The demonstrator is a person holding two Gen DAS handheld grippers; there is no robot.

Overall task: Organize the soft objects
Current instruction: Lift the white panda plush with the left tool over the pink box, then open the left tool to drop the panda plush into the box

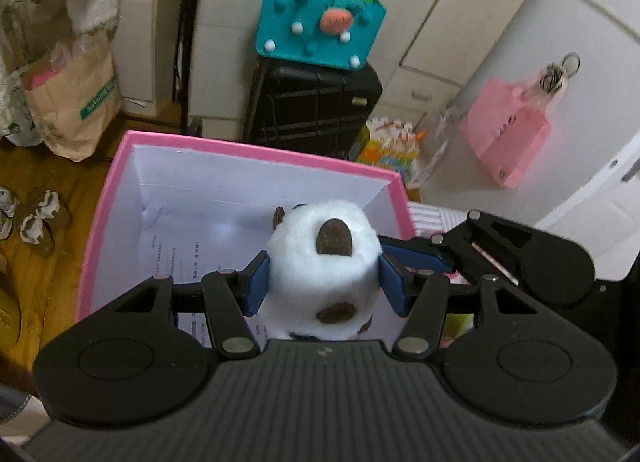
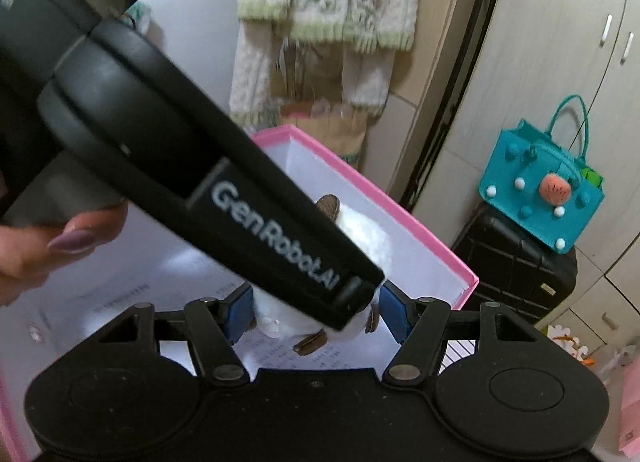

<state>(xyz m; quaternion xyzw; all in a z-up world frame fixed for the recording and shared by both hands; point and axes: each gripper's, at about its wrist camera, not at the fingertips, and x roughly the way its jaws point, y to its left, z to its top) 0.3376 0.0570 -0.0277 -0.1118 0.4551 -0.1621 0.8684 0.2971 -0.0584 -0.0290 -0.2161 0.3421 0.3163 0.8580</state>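
A teal felt handbag [image 1: 320, 22] sits atop a black suitcase [image 1: 316, 102]; a pink bag [image 1: 508, 138] hangs on a white door [image 1: 560, 62].

The open pink-rimmed white cardboard box [image 1: 120, 198] is the landmark. Above its floor hangs the white plush toy with brown patches [image 1: 324, 262], between the left gripper's [image 1: 322, 286] blue pads. Behind the box stands a black hard-shell suitcase [image 1: 316, 106], with a teal felt handbag [image 1: 320, 26] on top. Left of the box sits a brown paper bag [image 1: 72, 102]; behind and right hangs a pink paper bag [image 1: 508, 134].
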